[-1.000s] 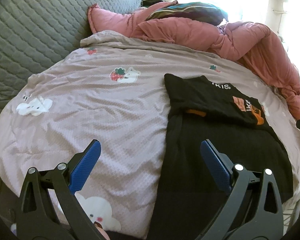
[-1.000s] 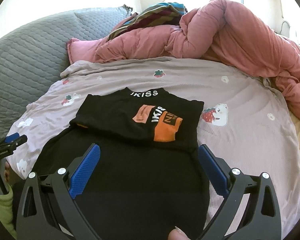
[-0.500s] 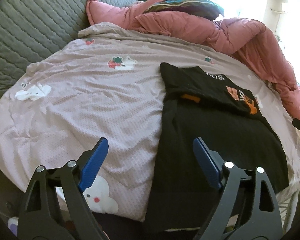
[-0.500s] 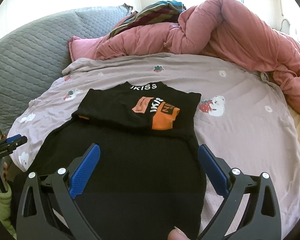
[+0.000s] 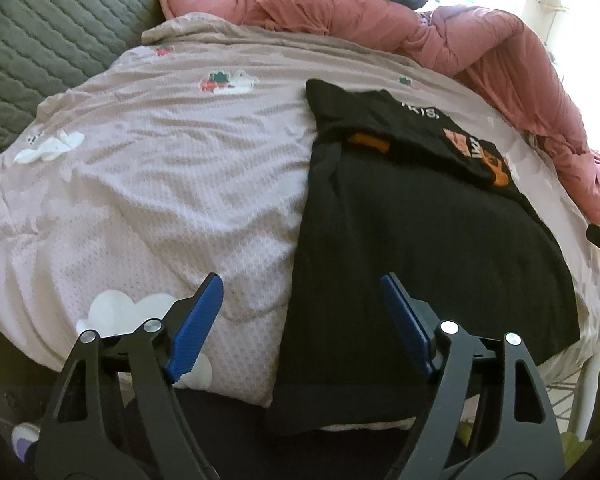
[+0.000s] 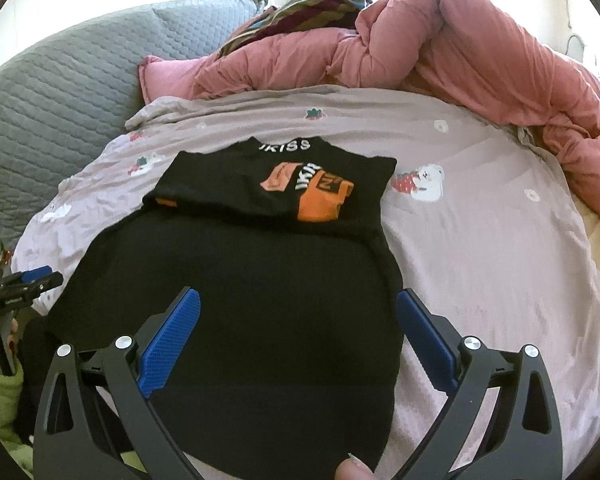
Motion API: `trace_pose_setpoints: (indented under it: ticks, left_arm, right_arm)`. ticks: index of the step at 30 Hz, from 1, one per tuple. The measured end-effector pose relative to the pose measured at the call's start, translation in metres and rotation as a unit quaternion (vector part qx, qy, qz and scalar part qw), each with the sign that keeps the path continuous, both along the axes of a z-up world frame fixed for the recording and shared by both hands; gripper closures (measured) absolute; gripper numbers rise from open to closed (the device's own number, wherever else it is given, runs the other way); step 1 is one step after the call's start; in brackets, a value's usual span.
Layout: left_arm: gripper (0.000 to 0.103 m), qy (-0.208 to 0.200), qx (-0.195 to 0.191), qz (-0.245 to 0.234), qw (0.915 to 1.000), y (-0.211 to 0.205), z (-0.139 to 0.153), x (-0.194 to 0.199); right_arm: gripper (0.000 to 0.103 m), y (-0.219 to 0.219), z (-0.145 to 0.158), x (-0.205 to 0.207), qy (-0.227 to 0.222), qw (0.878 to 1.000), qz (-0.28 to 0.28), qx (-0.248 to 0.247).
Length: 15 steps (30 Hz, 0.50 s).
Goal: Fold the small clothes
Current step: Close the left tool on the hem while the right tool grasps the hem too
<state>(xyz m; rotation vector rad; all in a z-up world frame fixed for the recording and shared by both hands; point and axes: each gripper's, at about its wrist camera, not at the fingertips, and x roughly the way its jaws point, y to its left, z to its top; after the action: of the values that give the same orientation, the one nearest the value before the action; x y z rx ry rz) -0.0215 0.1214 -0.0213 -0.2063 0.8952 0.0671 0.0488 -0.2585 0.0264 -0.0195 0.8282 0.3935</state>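
A black top [image 6: 240,288] with an orange print and white letters lies flat on the mauve bed sheet [image 6: 480,240]; its upper part is folded down over the body. It also shows in the left wrist view [image 5: 420,232], its lower hem at the bed's near edge. My left gripper [image 5: 302,320] is open and empty, above the garment's lower left edge, apart from it. My right gripper [image 6: 298,328] is open and empty, above the lower part of the garment. The left gripper's tip also shows in the right wrist view [image 6: 32,280].
A pink duvet [image 6: 440,48] is heaped along the far side of the bed, with a striped cloth [image 6: 300,8] on it. A grey quilted headboard [image 6: 52,92] stands at the left. The bed's near edge [image 5: 220,388] drops off below my left gripper.
Both grippers have drawn back toward the near edge of the bed and stayed open. The garment has not moved.
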Motion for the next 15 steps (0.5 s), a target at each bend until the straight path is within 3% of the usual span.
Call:
trace_pose_setpoints:
  ticks: [6, 8, 11, 15]
  left_arm:
    - [0.055, 0.02, -0.011, -0.005, 0.9997, -0.003, -0.013, -0.003]
    - [0.071, 0.027, -0.012, -0.008, 0.9995, -0.005, -0.018, -0.002]
    - [0.085, 0.036, -0.02, -0.012, 0.9991, -0.006, -0.024, -0.002]
    - [0.086, 0.039, -0.023, -0.011, 0.9989, -0.007, -0.025, -0.001]
  right_arm:
    - [0.005, -0.002, -0.011, -0.01, 0.015, 1.0, 0.006, -0.003]
    - [0.005, -0.003, -0.014, -0.013, 0.02, 1.0, 0.007, -0.003]
    - [0.005, -0.004, -0.016, -0.016, 0.024, 1.0, 0.011, -0.005]
    - [0.005, -0.007, -0.017, -0.022, 0.026, 0.999, 0.014, -0.011]
